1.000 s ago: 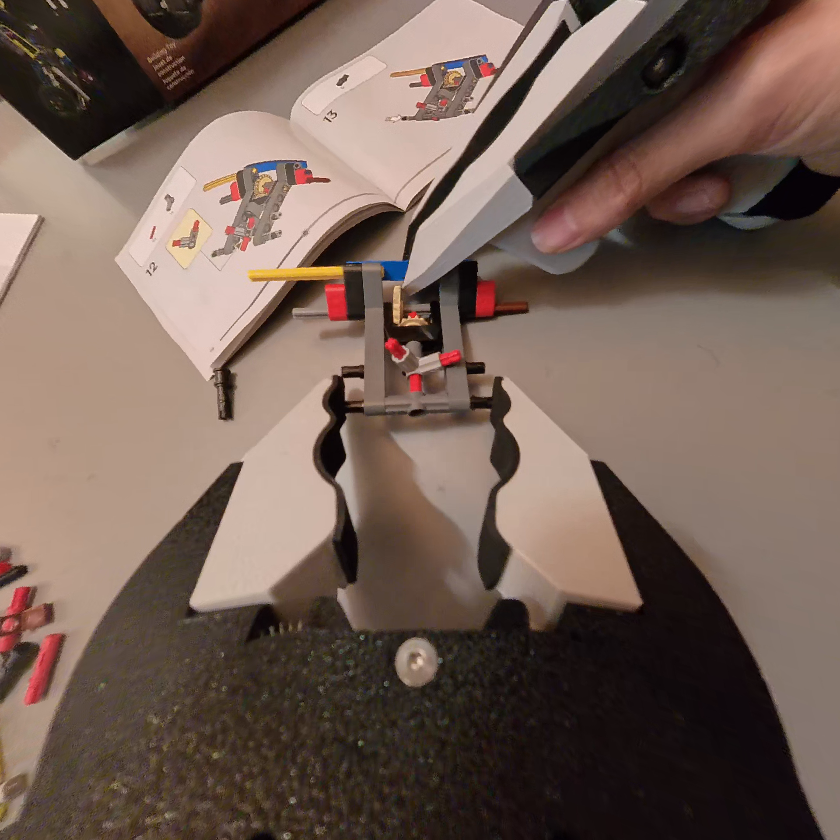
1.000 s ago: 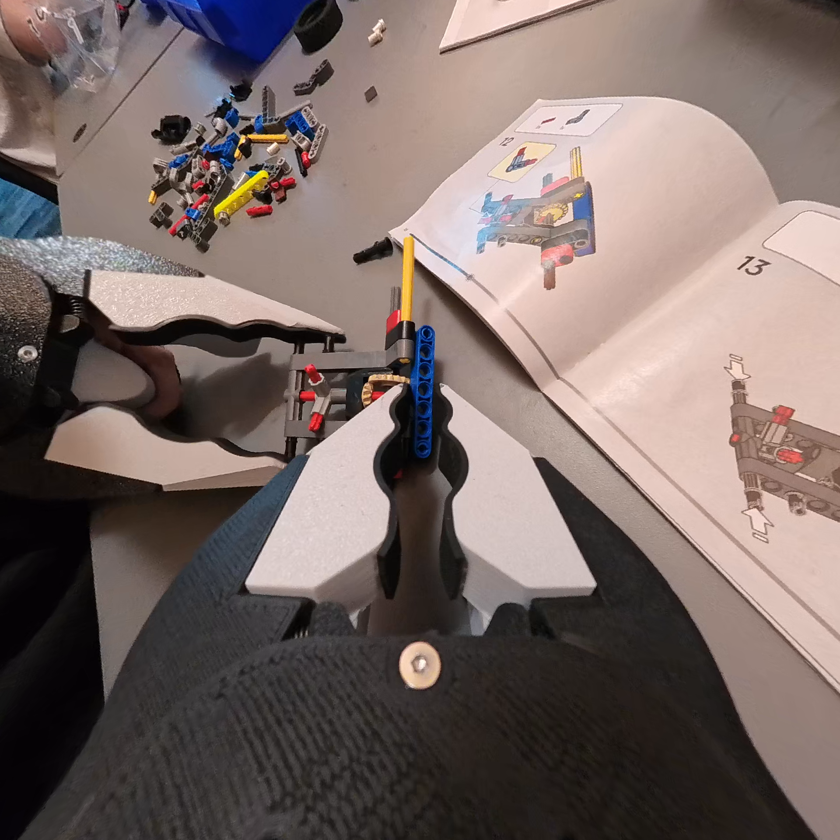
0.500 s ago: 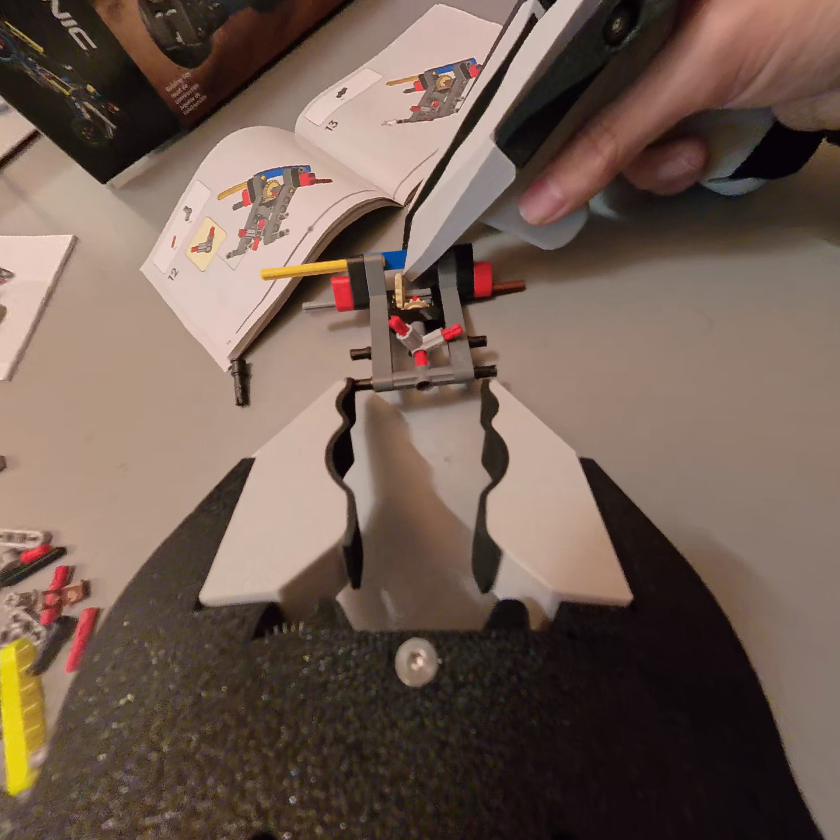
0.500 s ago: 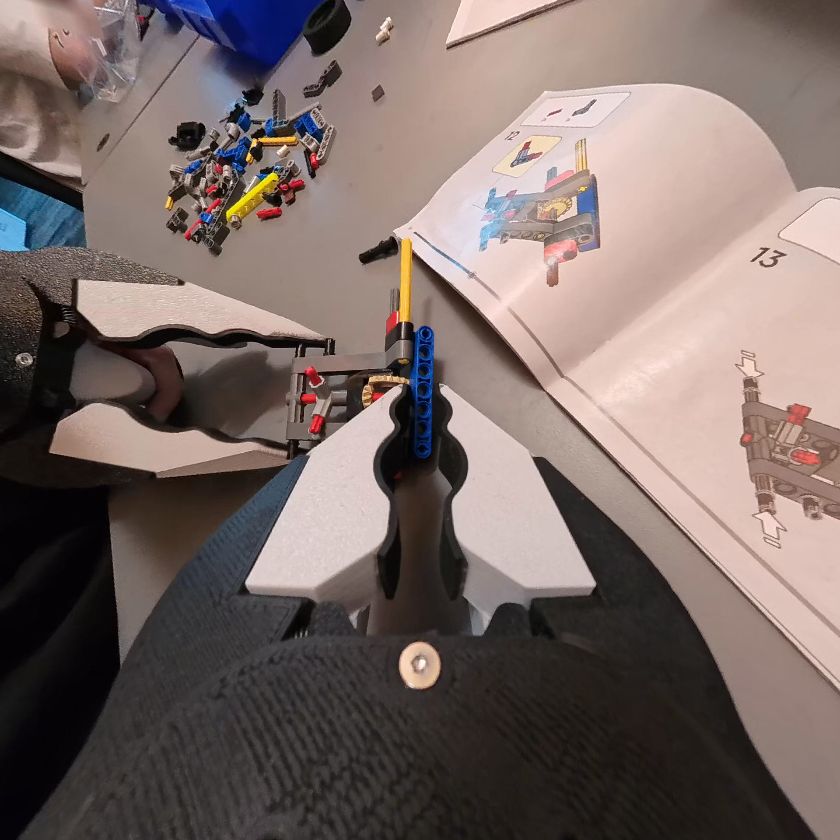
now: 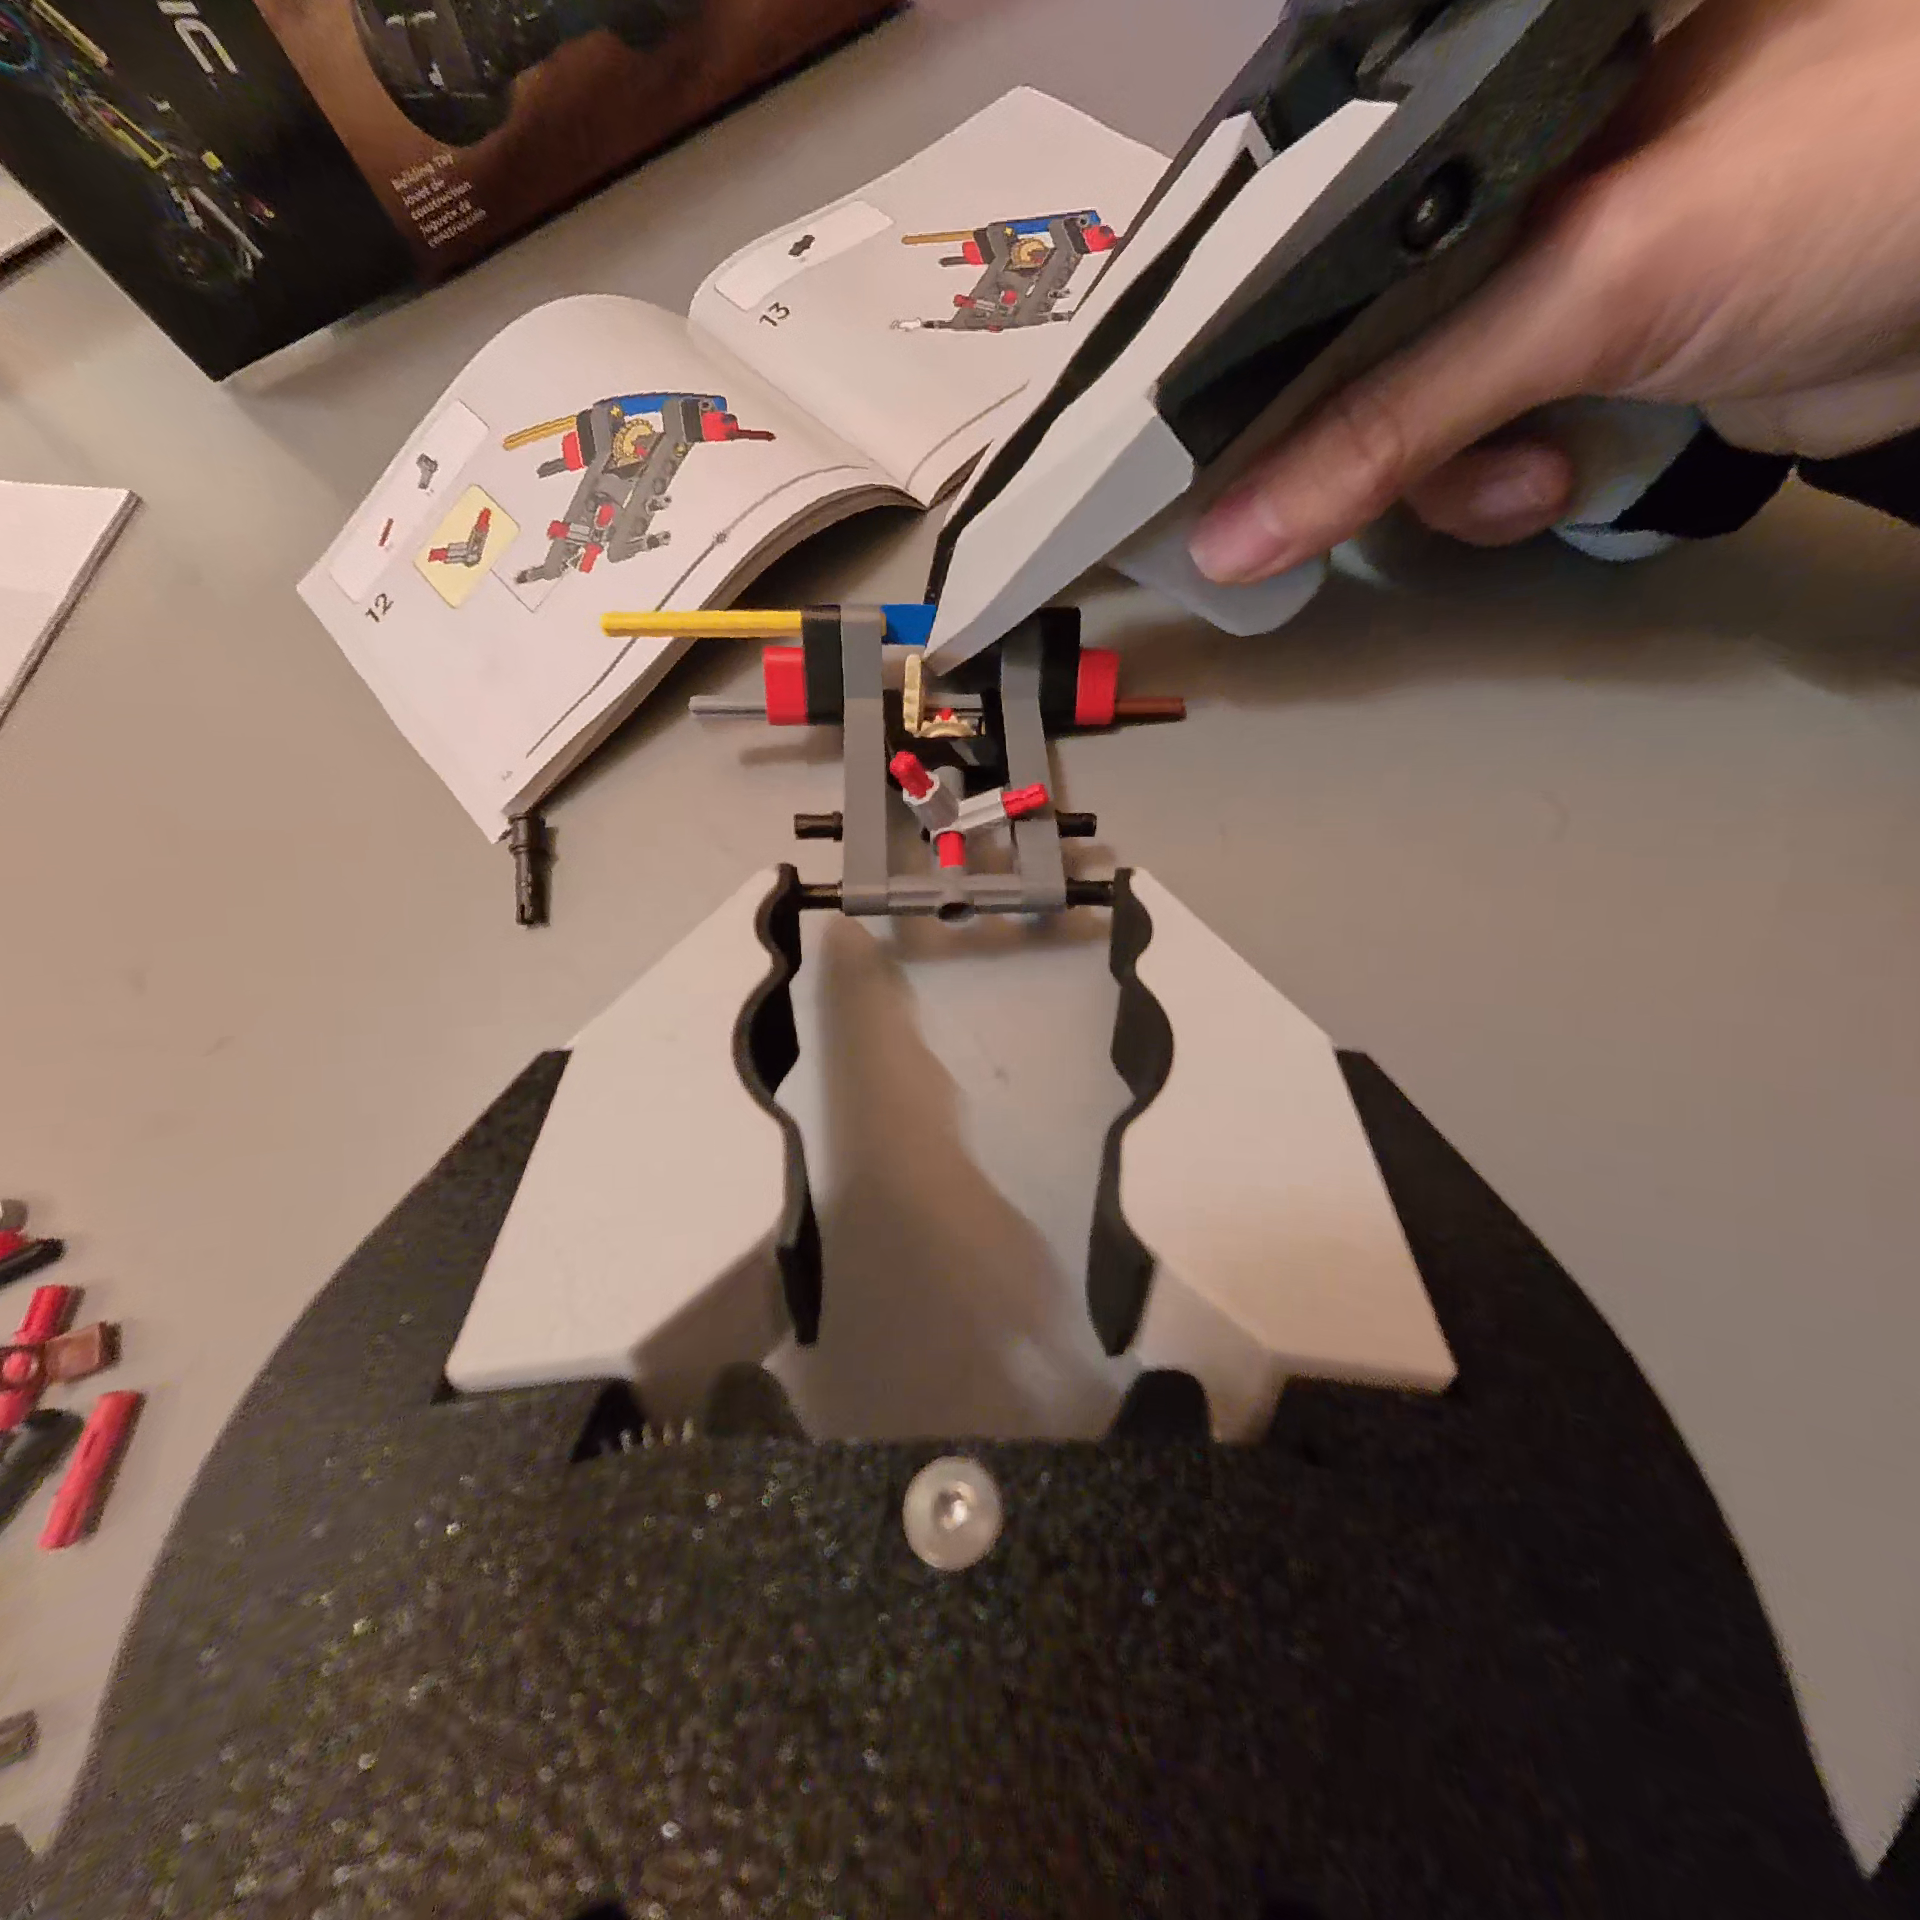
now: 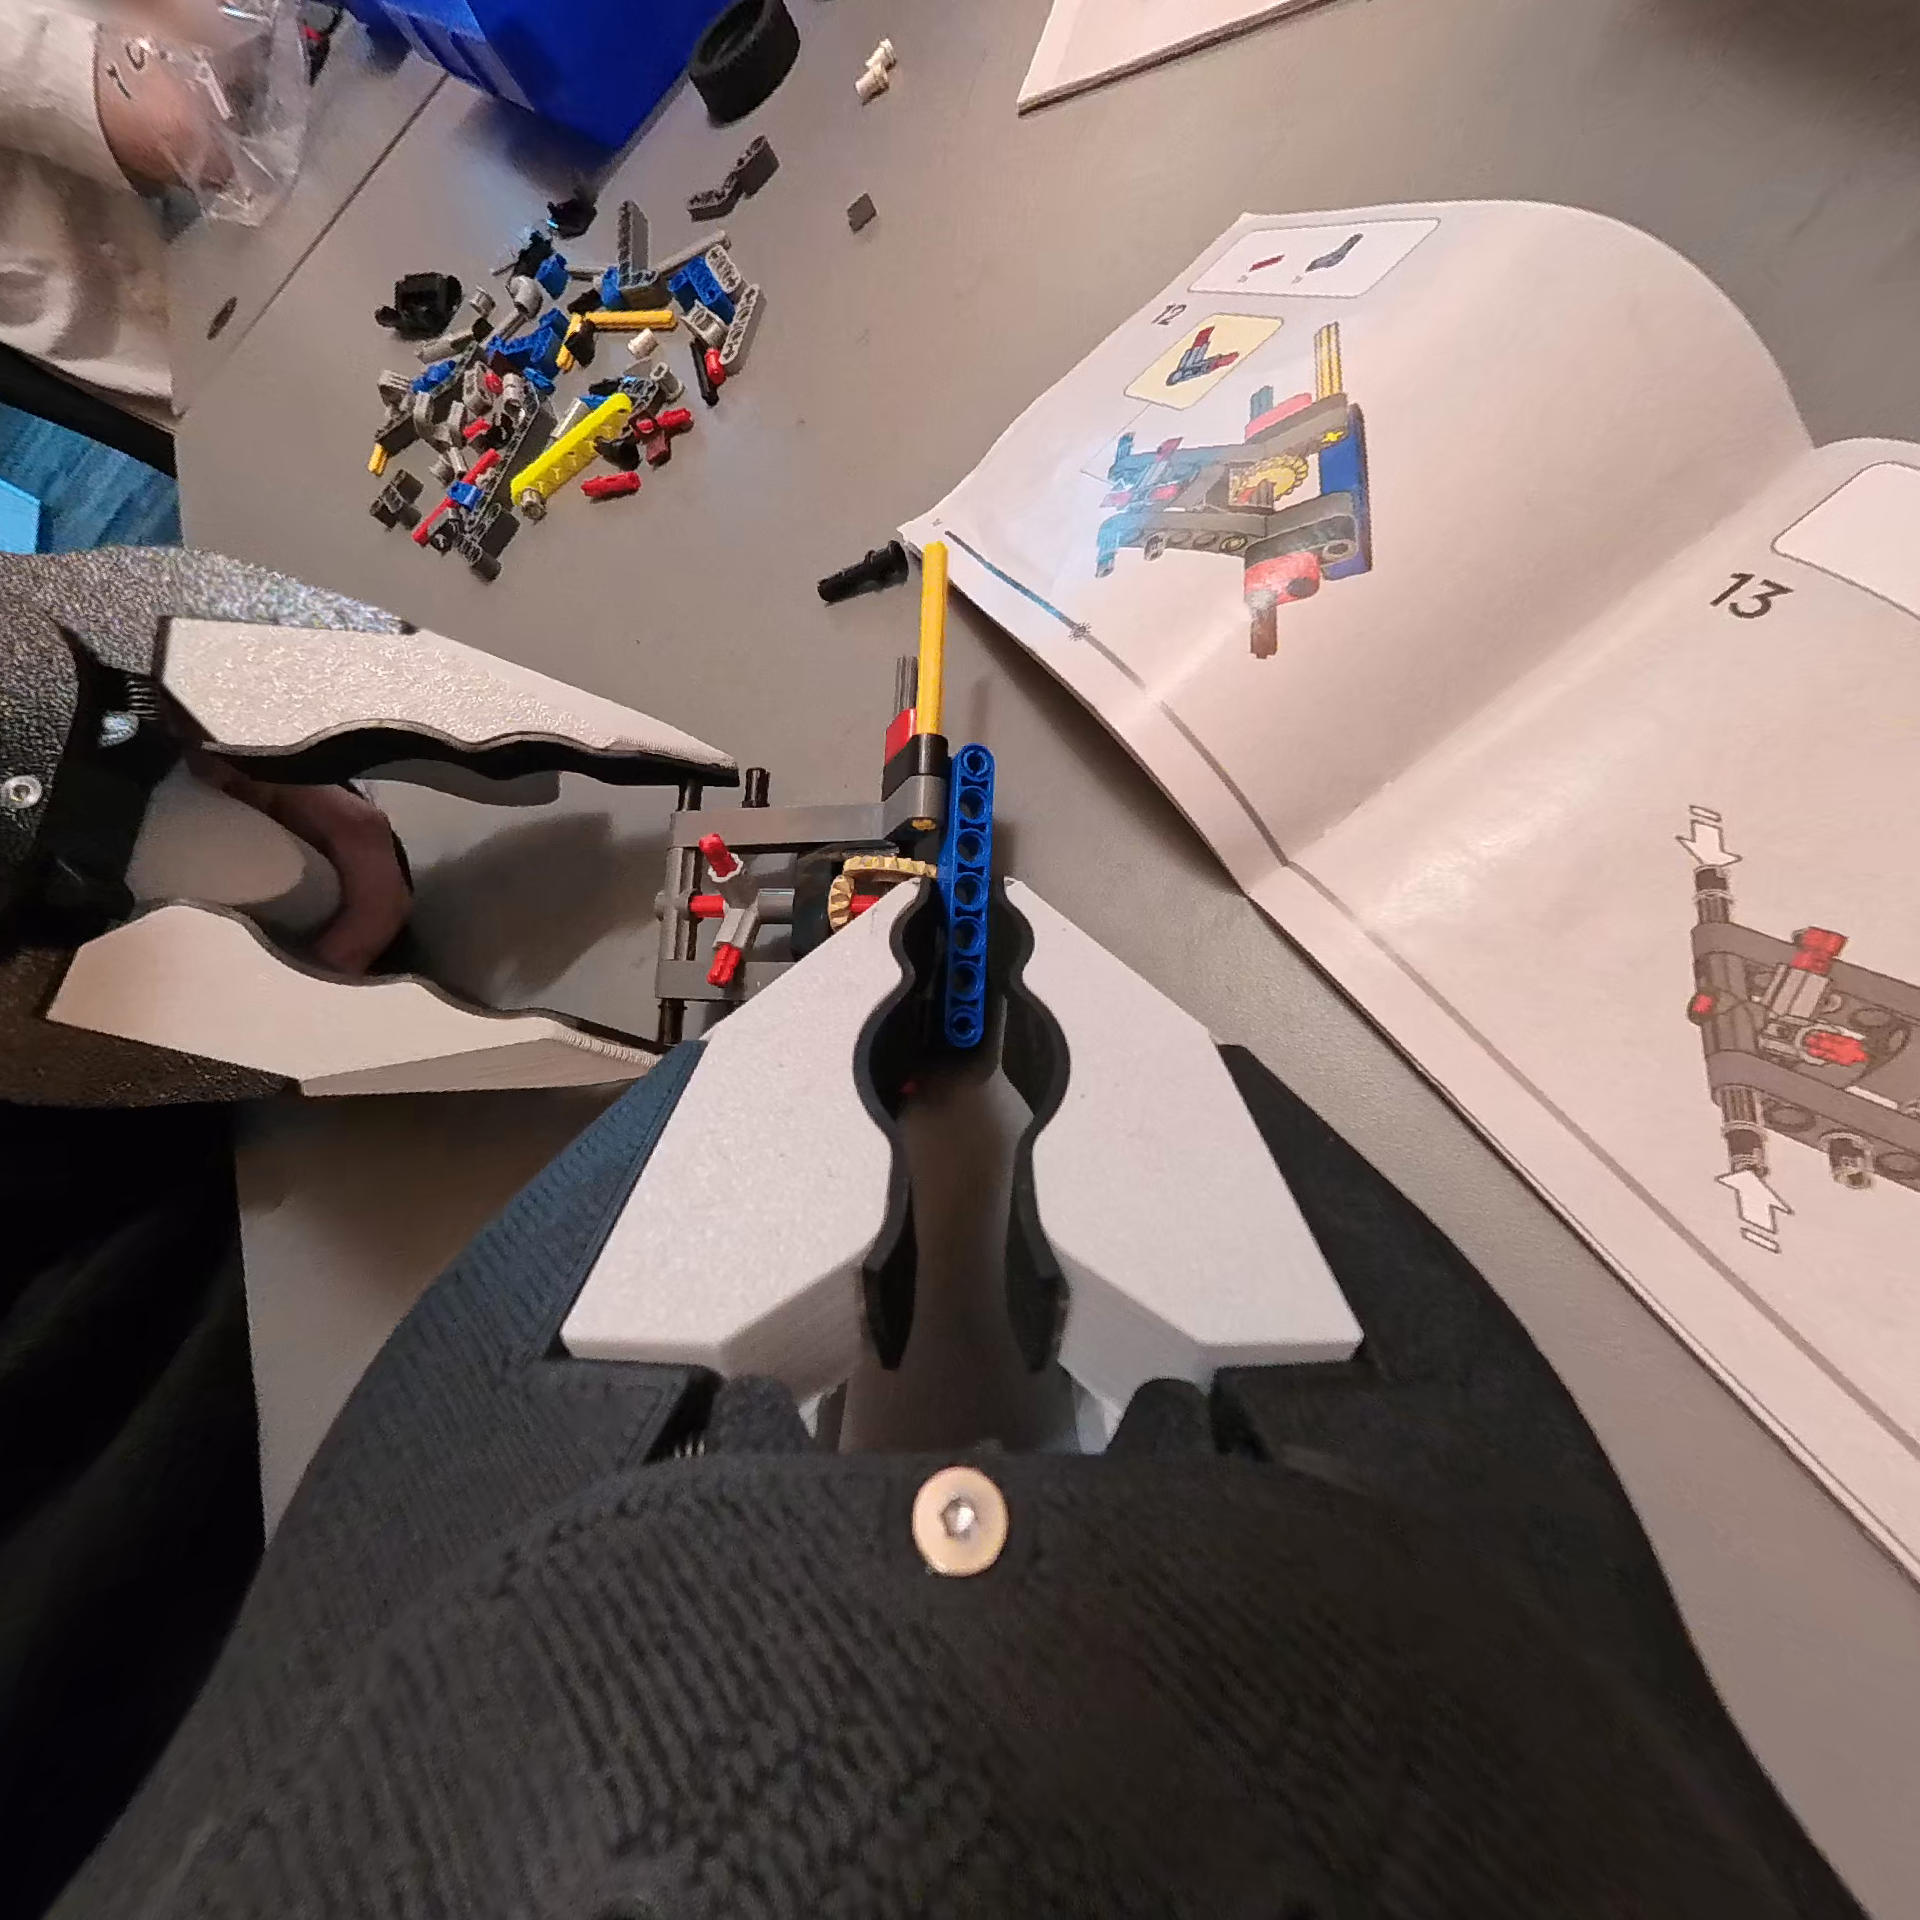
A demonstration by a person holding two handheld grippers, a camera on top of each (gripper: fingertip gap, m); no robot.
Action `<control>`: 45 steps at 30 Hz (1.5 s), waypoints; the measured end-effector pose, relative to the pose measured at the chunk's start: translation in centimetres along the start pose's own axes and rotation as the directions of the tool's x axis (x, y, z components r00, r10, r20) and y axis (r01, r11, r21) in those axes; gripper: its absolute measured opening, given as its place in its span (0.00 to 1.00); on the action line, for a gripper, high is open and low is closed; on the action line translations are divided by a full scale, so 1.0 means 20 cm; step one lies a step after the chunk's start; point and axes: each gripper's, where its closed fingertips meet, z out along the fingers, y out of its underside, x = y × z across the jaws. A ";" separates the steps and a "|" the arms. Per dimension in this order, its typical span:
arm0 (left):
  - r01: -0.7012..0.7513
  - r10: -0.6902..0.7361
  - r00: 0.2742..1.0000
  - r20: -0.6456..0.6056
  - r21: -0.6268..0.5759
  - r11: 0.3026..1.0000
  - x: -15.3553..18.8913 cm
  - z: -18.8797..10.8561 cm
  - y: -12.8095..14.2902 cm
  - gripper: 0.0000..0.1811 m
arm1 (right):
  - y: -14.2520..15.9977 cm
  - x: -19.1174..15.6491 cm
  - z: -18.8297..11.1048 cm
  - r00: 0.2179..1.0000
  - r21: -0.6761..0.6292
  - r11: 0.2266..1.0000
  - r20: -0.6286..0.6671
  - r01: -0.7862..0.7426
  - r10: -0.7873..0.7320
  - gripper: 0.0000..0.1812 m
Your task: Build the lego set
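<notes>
The lego assembly (image 5: 951, 790) is a grey frame with red pins, a tan gear, a yellow axle and a blue beam (image 6: 966, 883), and it sits on the grey table. My right gripper (image 6: 961, 894) is shut on the blue beam; it also shows in the left wrist view (image 5: 935, 644), coming in from the upper right. My left gripper (image 5: 956, 899) is open and straddles the frame's near end. Its fingertips (image 5: 790, 904) sit at the ends of the black pins that stick out on both sides. It shows at the left in the right wrist view (image 6: 686, 909).
An open instruction booklet (image 5: 623, 499) lies just behind the assembly. A loose black pin (image 5: 530, 862) lies by its corner. A pile of loose parts (image 6: 561, 416) lies farther left, more red parts (image 5: 62, 1403) by my left gripper. The set's box (image 5: 312, 156) stands behind. Tip to tip, the grippers are about 6 cm apart.
My left gripper drew back a little from the frame, then came forward so its tips sit at the black pins again. My right gripper has kept its hold on the blue beam.
</notes>
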 end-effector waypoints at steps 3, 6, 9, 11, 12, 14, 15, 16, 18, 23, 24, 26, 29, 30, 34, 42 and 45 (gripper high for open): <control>-0.031 0.031 1.000 0.006 0.007 1.000 0.00 0.00 -0.01 0.34 | 0.00 0.00 0.00 1.000 -0.004 1.000 -0.004 0.008 -0.008 0.05; -0.074 0.074 0.996 0.049 -0.011 0.997 -0.01 0.01 0.00 0.33 | 0.00 0.00 0.00 1.000 -0.003 1.000 -0.002 0.006 -0.006 0.05; -0.081 0.081 0.996 0.048 0.002 0.997 0.00 0.01 -0.01 0.32 | 0.00 0.00 0.00 1.000 -0.004 1.000 -0.003 0.007 -0.007 0.05; -0.085 0.084 0.995 0.054 0.009 0.996 0.00 0.01 -0.01 0.33 | 0.00 0.00 0.00 1.000 -0.003 1.000 -0.001 0.002 -0.002 0.04; -0.084 0.084 0.995 0.055 0.014 0.996 0.00 0.00 -0.02 0.32 | 0.00 0.00 0.00 1.000 -0.003 1.000 -0.001 0.001 -0.001 0.05; -0.074 0.073 0.996 0.050 0.015 0.997 0.00 0.00 -0.01 0.32 | 0.00 0.00 0.00 1.000 -0.003 1.000 -0.002 0.002 -0.002 0.05; -0.073 0.072 0.996 0.048 0.017 0.997 0.00 0.00 -0.01 0.32 | 0.00 0.00 0.00 1.000 -0.003 1.000 -0.004 0.003 -0.003 0.05; -0.078 0.077 0.996 0.048 0.013 0.997 0.00 0.00 -0.01 0.32 | 0.00 0.00 0.00 1.000 -0.003 1.000 -0.006 0.005 -0.005 0.05; -0.091 0.091 0.995 0.050 -0.005 0.996 -0.01 0.01 0.00 0.32 | 0.00 0.00 0.00 1.000 -0.001 1.000 -0.010 0.008 -0.008 0.04; -0.097 0.098 0.994 0.057 -0.014 0.995 -0.02 0.02 0.01 0.31 | 0.00 0.00 0.00 1.000 0.002 1.000 -0.017 0.009 -0.009 0.04; -0.093 0.094 0.994 0.057 -0.013 0.996 -0.02 0.02 0.00 0.31 | 0.00 0.00 0.00 1.000 0.002 1.000 -0.018 0.010 -0.010 0.04; -0.090 0.090 0.994 0.057 -0.008 0.996 -0.02 0.01 0.00 0.31 | 0.00 0.00 0.00 1.000 0.002 1.000 -0.017 0.008 -0.008 0.05; -0.083 0.084 0.995 0.057 -0.008 0.996 -0.02 0.01 0.00 0.31 | 0.00 0.00 0.00 1.000 0.002 1.000 -0.016 0.009 -0.009 0.05; -0.082 0.081 0.995 0.057 0.002 0.997 -0.02 0.01 0.00 0.31 | 0.00 0.00 0.00 1.000 0.001 1.000 -0.014 0.008 -0.008 0.05; -0.088 0.087 0.996 0.036 0.041 0.995 0.00 -0.01 -0.02 0.32 | 0.00 -0.01 0.00 1.000 -0.004 1.000 0.021 0.000 0.000 0.04; 0.058 -0.050 0.993 -0.111 0.066 0.996 0.02 -0.06 -0.02 0.37 | 0.02 -0.05 -0.03 0.997 -0.008 0.999 0.074 0.036 -0.035 0.09; 0.075 -0.067 0.985 -0.159 0.046 0.996 0.02 -0.08 0.01 0.36 | -0.01 -0.05 -0.14 0.994 0.072 0.995 0.084 0.066 -0.072 0.17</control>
